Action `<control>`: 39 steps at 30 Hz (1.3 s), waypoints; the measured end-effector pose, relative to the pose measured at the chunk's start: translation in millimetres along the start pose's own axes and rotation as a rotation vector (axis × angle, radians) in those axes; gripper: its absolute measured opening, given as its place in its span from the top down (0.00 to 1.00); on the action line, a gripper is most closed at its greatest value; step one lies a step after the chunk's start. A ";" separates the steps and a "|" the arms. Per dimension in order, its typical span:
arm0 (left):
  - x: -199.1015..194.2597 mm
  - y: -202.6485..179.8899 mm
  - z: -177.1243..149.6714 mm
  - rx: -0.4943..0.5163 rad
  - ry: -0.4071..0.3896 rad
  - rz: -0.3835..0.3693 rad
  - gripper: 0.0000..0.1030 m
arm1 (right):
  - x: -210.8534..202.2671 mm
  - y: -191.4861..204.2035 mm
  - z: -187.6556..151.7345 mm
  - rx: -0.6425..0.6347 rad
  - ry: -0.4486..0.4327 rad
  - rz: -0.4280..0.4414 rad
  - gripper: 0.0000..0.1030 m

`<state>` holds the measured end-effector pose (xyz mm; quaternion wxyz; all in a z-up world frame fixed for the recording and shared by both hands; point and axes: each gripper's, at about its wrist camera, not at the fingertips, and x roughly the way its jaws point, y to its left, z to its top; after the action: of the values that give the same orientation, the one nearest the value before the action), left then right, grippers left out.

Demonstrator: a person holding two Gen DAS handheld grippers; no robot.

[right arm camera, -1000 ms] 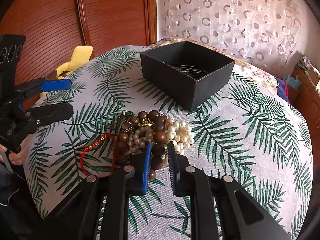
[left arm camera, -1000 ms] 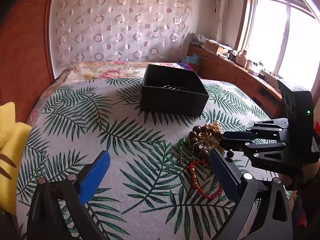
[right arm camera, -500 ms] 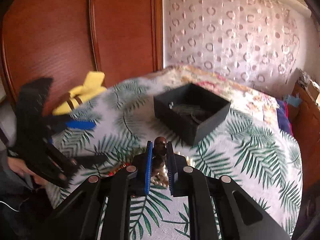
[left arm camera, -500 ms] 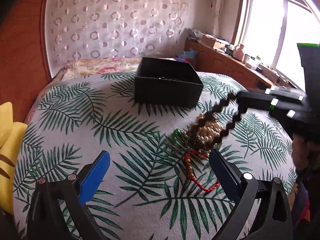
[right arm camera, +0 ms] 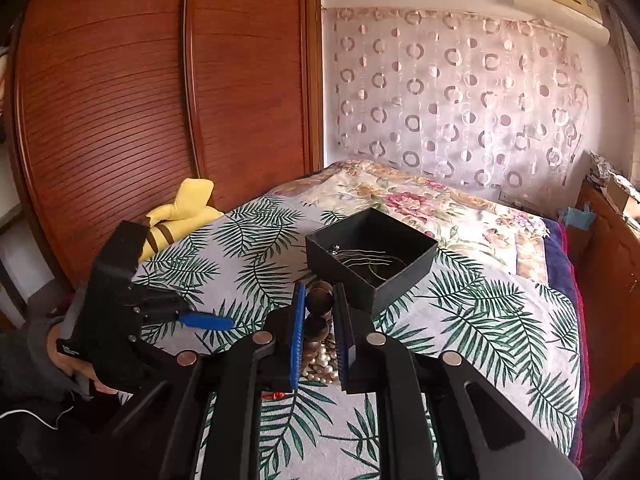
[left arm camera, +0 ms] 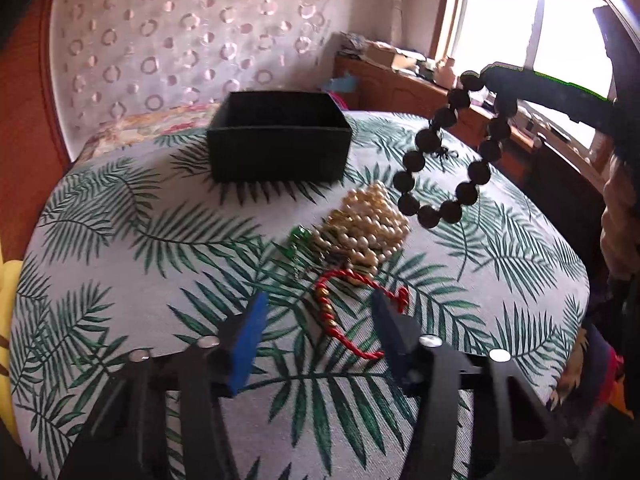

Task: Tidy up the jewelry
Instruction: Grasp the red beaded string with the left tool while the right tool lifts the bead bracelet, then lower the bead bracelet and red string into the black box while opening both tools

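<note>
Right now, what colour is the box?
Black, clearest in the left wrist view.

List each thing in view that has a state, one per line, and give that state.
Right gripper: shut on the bead bracelet.
Left gripper: open, holding nothing, over the red cord.
Bead bracelet: lifted, hanging clear of the cloth.
Box: open, no lid on; thin chains inside.
Pearls: heaped on the cloth.
Red cord: lying loose on the cloth.
Green pendant: on the cloth, beside the pearls.
</note>
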<state>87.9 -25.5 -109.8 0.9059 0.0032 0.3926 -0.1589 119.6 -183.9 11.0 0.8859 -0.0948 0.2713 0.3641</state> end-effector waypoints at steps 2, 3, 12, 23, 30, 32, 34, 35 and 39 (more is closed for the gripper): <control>4.1 -1.0 -0.7 0.005 0.016 -0.005 0.63 | -2.0 -1.5 -2.5 0.003 0.004 -0.003 0.85; 5.0 -0.9 -2.0 0.006 0.022 -0.006 0.66 | -2.6 -2.4 -3.9 0.005 0.006 -0.005 0.85; 11.6 -2.4 -4.0 0.020 0.049 0.011 0.74 | 0.4 -18.2 -21.4 0.055 0.040 -0.015 0.85; 8.5 -4.4 -3.2 0.045 0.026 0.026 0.94 | 11.1 -22.5 -34.9 0.064 0.088 -0.049 0.85; -18.9 -0.9 11.7 0.016 -0.067 0.019 0.94 | 8.6 -17.8 -30.2 0.048 0.068 -0.041 0.85; -26.1 2.8 18.7 0.005 -0.095 0.026 0.94 | 7.6 -17.3 -27.2 0.045 0.060 -0.040 0.85; -29.8 6.0 25.7 0.000 -0.111 0.032 0.94 | 8.2 -17.8 -22.0 0.041 0.050 -0.041 0.85; -31.0 7.7 29.2 -0.003 -0.119 0.035 0.94 | 9.1 -18.1 -19.3 0.040 0.045 -0.042 0.85; -33.4 13.5 39.4 -0.008 -0.137 0.041 0.94 | 13.1 -19.3 -5.9 0.029 0.032 -0.048 0.85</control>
<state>98.4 -8.3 -60.3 0.9337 -0.0033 0.3301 -0.1386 138.2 -192.1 -1.7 0.8912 -0.0941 0.2883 0.3372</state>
